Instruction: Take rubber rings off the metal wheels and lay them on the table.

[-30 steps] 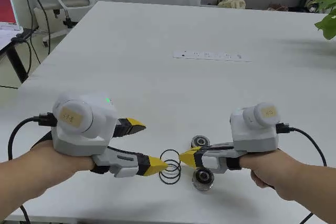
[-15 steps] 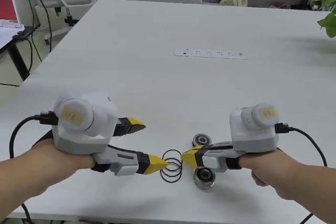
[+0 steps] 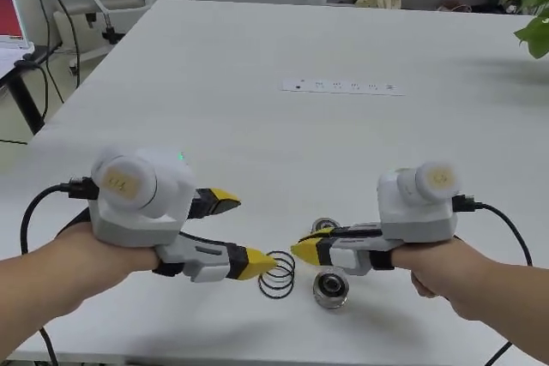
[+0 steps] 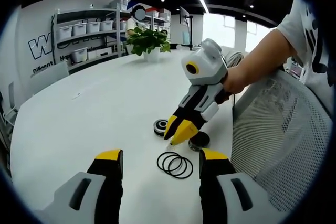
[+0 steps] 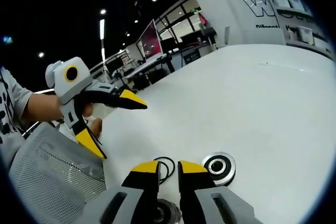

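Our left gripper (image 3: 244,231), right gripper (image 3: 310,243): white-grey bodies, black jaws, yellow tips. Left cable (image 3: 39,199) black, thin, looping. Right cable (image 3: 502,216) same black. We wear white short-sleeved tee (image 4: 310,24), dark print scattered across it.

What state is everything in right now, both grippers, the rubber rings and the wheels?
left gripper: open, holding nothing.
right gripper: shut, holding nothing.
rubber rings: off the wheels, lying flat in an overlapping pile on the table.
near metal wheel: lying flat, beside the rings.
far metal wheel: lying flat, partly hidden behind the right gripper.
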`<action>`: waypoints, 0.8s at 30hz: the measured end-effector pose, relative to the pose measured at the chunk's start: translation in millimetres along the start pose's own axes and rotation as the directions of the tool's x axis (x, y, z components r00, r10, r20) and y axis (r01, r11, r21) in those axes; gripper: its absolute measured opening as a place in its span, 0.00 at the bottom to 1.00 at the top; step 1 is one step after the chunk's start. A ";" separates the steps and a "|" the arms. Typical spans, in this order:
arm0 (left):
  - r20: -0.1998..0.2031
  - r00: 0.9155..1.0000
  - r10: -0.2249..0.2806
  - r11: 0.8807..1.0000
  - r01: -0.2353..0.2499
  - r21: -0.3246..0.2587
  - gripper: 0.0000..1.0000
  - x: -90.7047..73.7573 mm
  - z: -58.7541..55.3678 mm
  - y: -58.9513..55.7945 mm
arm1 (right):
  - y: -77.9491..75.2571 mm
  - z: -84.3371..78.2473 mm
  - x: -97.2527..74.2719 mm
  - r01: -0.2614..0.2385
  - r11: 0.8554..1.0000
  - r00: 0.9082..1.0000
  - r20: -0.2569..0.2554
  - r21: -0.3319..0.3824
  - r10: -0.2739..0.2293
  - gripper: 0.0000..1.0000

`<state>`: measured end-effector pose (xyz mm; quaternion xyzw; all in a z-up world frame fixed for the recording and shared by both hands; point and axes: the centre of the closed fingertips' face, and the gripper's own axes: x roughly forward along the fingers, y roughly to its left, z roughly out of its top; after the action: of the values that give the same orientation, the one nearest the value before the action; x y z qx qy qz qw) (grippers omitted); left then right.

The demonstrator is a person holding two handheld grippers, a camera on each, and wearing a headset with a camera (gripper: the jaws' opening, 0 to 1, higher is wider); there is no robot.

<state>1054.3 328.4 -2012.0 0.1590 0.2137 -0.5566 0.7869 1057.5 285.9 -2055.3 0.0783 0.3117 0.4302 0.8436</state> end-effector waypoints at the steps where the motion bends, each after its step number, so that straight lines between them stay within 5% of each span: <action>1: 0.000 1.000 -0.001 1.000 0.001 0.001 0.56 0.7 1.0 -0.1 | -1.1 2.1 -2.0 0.002 1.000 1.000 0.007 0.002 -0.002 0.11; 24: 0.014 0.999 -0.051 0.998 0.051 0.021 0.54 34.3 32.8 -0.4 | -36.1 19.2 -46.8 0.089 0.996 0.994 0.059 -0.024 -0.087 0.20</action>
<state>1069.1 284.5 -2001.5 0.1577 0.2060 -0.5798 0.7724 1072.9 229.9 -2033.1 0.0657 0.2844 0.3942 0.8715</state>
